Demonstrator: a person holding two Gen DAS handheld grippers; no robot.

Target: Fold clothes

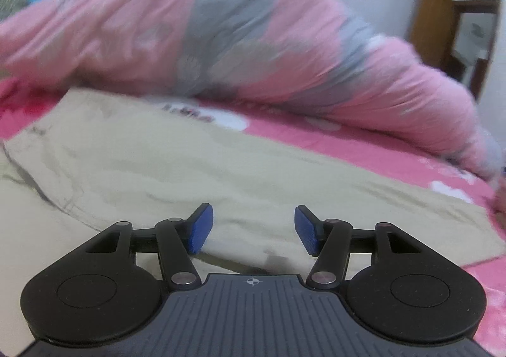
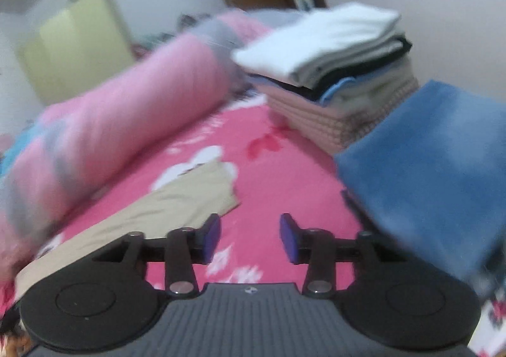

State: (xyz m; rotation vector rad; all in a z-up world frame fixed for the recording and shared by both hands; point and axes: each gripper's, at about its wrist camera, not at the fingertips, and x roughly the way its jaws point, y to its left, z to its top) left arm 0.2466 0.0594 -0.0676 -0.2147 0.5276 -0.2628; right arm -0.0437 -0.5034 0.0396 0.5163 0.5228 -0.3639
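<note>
A beige garment (image 1: 189, 164) lies spread over the pink floral bed sheet (image 1: 363, 148). My left gripper (image 1: 253, 227) hovers just above its near part, open, with nothing between the blue pads (image 1: 200, 229). In the right wrist view one end of the beige garment (image 2: 177, 199) shows at lower left. My right gripper (image 2: 249, 238) stands open over the bare pink sheet (image 2: 284, 173), to the right of that end, with nothing in it.
A rolled pink and grey quilt (image 1: 253, 40) lies along the far side of the bed. A stack of folded clothes (image 2: 332, 72) and a folded blue cloth (image 2: 427, 167) sit at the right. A wooden door (image 1: 433, 28) and white walls lie behind.
</note>
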